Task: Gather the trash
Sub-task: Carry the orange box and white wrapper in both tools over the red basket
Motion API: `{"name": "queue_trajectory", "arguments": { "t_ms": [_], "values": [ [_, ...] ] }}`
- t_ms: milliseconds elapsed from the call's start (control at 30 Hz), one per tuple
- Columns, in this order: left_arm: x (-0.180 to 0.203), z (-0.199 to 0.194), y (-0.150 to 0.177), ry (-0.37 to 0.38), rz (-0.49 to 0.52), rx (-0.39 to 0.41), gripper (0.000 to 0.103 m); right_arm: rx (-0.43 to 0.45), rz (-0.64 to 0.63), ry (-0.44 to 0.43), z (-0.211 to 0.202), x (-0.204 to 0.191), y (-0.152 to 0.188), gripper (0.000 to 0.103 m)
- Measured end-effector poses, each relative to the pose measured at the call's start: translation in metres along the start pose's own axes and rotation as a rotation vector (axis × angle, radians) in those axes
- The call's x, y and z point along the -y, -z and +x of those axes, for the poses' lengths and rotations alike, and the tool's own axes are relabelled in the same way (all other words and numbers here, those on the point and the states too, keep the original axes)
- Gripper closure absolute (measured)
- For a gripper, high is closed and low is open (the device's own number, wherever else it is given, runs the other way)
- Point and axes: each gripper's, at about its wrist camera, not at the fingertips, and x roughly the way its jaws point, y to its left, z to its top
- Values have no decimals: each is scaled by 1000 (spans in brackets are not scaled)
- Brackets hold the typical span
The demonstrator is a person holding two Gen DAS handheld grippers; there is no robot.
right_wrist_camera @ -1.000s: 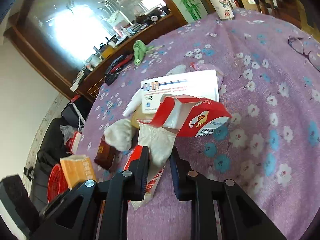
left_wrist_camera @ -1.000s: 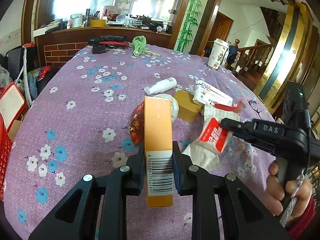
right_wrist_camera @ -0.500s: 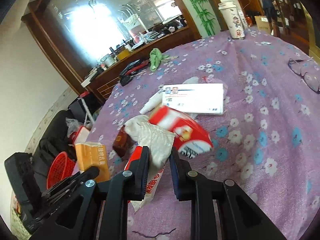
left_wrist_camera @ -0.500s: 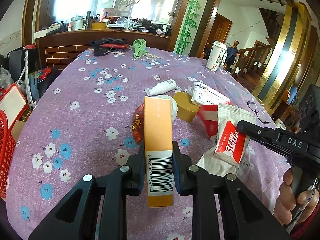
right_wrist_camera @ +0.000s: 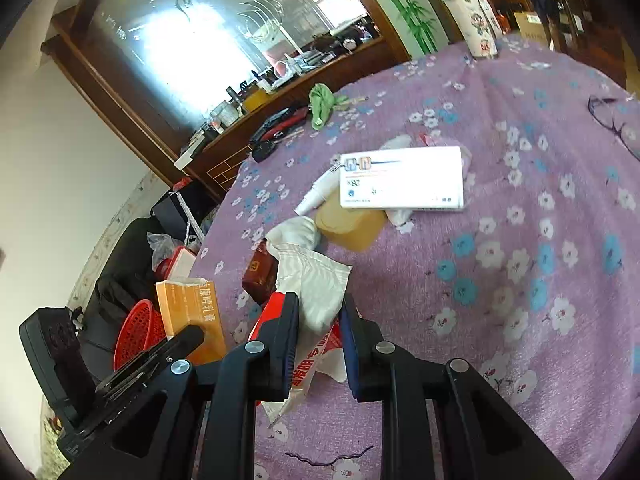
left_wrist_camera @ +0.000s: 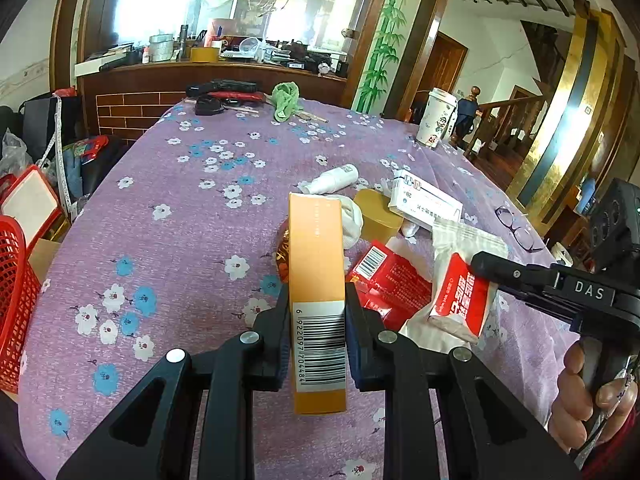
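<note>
- Carry step, by the look of it: both tools loaded, nothing dropped off yet.
- Left tool [left_wrist_camera: 317,344] pinching the orange box [left_wrist_camera: 317,280] hard from both sides, right at the barcode end.
- Box held above the surface [left_wrist_camera: 180,208], clear of the litter beneath; long axis running straight out along the fingers, barcode end near, open torn end pointing far toward the pile.
- Right tool [right_wrist_camera: 319,336] clamped on the packet [right_wrist_camera: 316,292], a crumpled red-and-white wrapper, lifted off the cloth.
- Packet's long axis also roughly along the fingers: white crimped end far, printed red tail hanging out near and low. Seen from the left view, sitting at the right, tilted, just beside the red carton [left_wrist_camera: 386,280].
- Red basket [left_wrist_camera: 16,300] down at the far left edge, below the surface rim; likely the bin, judging by the task, though its contents cannot be seen.
- Next move, as a guess: swing both loads left past the edge, get over the basket mouth, then spread the fingers. Box long and stiff, so tipping it end-down should help it drop in; packet limp, may cling to a pad.
- Left on the surface: white box [right_wrist_camera: 402,178], round yellow tub [right_wrist_camera: 350,226], small white bottle [left_wrist_camera: 334,178], wadded tissue [right_wrist_camera: 294,232], brown packet [right_wrist_camera: 260,274].
- Glasses [left_wrist_camera: 518,228] and cup [left_wrist_camera: 438,120] far right, probably not trash.
</note>
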Motion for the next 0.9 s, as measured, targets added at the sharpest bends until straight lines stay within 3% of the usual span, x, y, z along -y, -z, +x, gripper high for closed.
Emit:
{"name": "queue_trajectory", "arguments": {
  "t_ms": [700,900],
  "values": [
    [-41,-30,-7,-47,-70,56,81,-10,-153,-11,13,-63,0,81],
    [-62,-50,-13,-67,-110,103,81,-27,-204,-26,22,-88,1,81]
  ]
}}
